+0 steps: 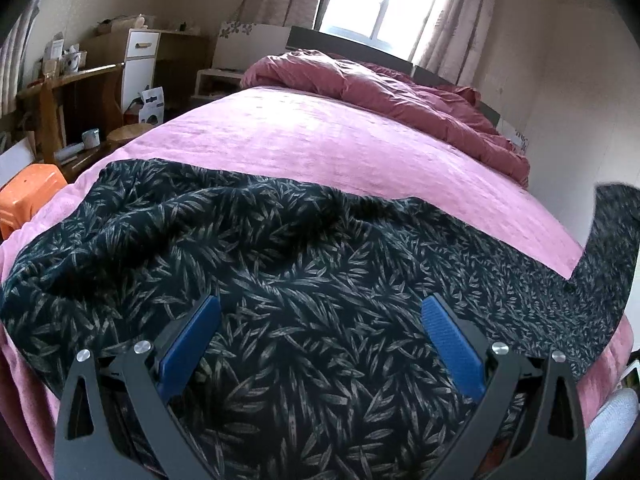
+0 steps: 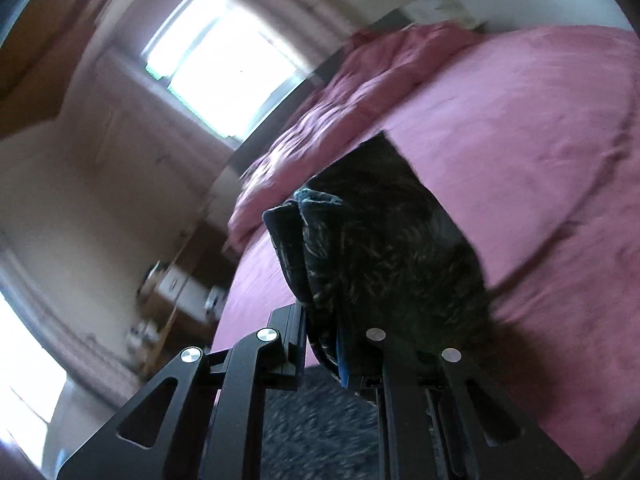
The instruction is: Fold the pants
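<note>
Pants (image 1: 304, 280) spread across bed (image 1: 320, 136), lower half of frame. Right hand-held gripper (image 2: 322, 340) clenched on a lifted leg end; left hand-held gripper (image 1: 320, 340) released above the fabric. Carry the end over evenly — match edges, avoid dragging.

Left gripper (image 1: 320, 316) jaws spread wide, angled down; right gripper (image 2: 322, 328) rolled sideways, clamped on pants (image 2: 360, 248).
</note>
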